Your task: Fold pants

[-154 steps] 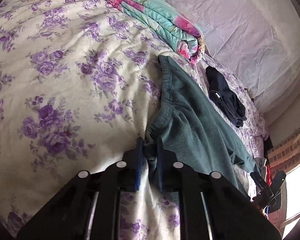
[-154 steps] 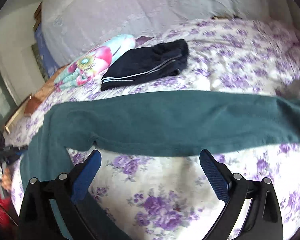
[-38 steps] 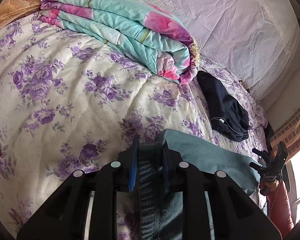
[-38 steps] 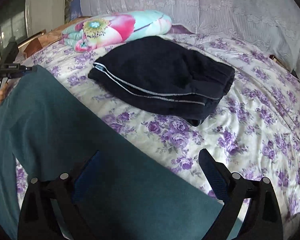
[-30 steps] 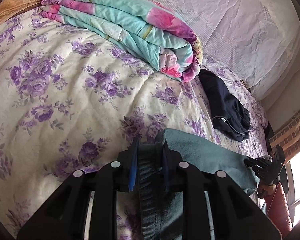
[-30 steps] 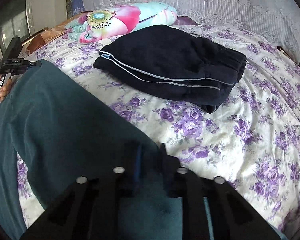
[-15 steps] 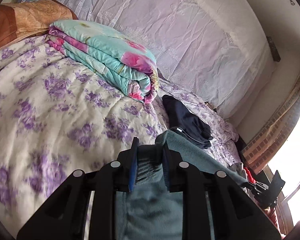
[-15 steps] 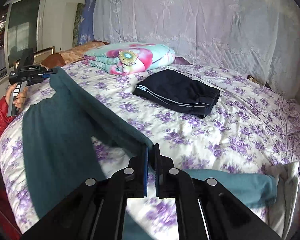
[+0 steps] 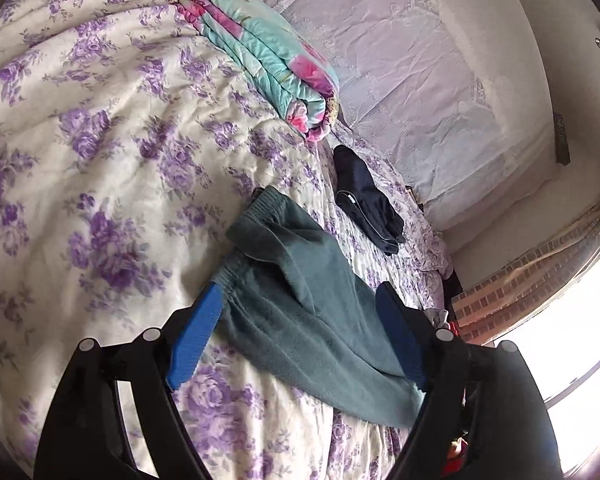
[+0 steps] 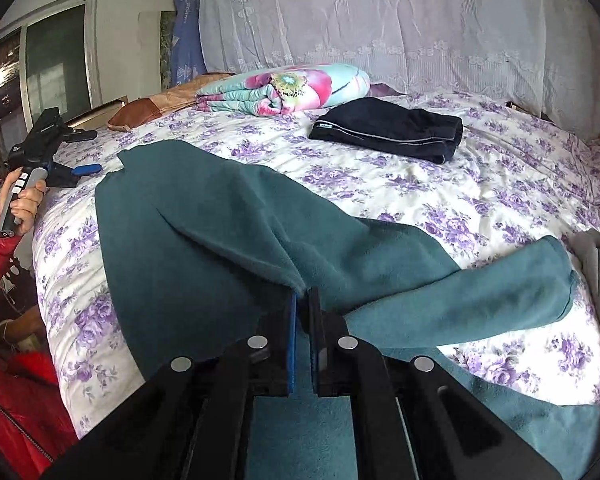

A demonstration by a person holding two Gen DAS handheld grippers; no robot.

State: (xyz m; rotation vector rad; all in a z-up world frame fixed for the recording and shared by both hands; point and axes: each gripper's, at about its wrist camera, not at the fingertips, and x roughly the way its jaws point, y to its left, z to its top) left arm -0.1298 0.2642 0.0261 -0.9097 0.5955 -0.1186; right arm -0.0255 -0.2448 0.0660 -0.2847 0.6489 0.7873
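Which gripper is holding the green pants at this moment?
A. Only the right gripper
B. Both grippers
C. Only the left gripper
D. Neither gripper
A. The right gripper is shut on a fold of the green pants, while the left gripper is wide open above the waistband and holds nothing.

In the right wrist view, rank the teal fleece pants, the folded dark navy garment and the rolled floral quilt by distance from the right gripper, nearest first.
1. Teal fleece pants: pinched in the right gripper, spread across the bed's near side.
2. Folded dark navy garment: farther back, right of centre.
3. Rolled floral quilt: farthest, by the lace curtain, left of the navy garment.
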